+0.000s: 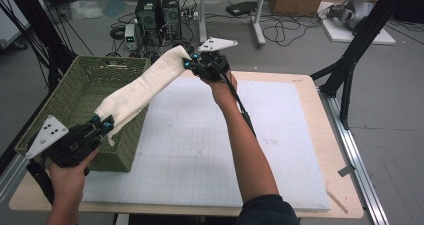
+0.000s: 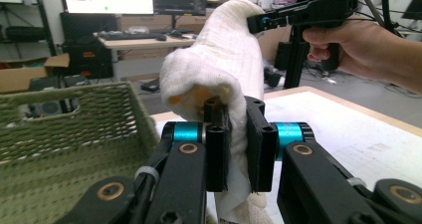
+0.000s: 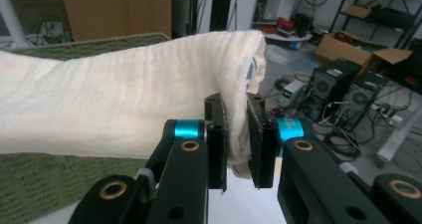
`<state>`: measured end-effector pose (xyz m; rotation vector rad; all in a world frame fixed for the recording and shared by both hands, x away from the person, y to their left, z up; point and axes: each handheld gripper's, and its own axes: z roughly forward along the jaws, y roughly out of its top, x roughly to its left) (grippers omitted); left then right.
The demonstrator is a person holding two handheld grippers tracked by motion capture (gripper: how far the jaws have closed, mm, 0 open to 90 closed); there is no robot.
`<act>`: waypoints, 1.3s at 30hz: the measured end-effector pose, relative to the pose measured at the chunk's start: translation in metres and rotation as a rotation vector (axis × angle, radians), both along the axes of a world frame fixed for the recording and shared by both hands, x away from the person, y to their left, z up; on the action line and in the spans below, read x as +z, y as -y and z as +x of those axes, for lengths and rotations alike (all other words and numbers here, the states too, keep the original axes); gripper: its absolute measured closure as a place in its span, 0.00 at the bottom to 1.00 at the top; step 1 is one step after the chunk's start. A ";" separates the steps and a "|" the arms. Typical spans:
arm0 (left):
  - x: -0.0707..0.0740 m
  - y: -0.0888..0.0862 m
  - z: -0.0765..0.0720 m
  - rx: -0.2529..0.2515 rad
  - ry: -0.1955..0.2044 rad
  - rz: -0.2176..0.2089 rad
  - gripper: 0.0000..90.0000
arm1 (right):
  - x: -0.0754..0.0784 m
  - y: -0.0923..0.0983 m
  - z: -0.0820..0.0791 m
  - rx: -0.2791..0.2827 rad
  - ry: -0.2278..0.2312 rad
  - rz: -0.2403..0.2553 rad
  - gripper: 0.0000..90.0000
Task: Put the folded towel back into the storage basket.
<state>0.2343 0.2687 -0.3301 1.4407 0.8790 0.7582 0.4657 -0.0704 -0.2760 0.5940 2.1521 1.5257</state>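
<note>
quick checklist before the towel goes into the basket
1. Left gripper clamped on the cream towel: ok, cloth sits between its jaws.
2. Right gripper clamped on the far end: ok.
3. Towel off the white mat: ok, it hangs in the air between both grippers.
4. Green woven basket upright, mouth open: ok.
5. Basket inside free: cannot tell, the towel hides part of it.
6. Towel over the basket: not ok, only the left end is.

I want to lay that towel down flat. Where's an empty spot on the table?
The white gridded mat is bare from the green basket across to the right forearm, and beyond it to the table's wooden edge. The left side is crowded: the basket sits there, with the towel stretched above it between both claws.
</note>
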 end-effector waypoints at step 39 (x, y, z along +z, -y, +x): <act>-0.004 -0.075 -0.029 0.354 -0.071 -0.016 0.33 | -0.014 -0.188 0.039 -0.018 -0.041 -0.099 0.54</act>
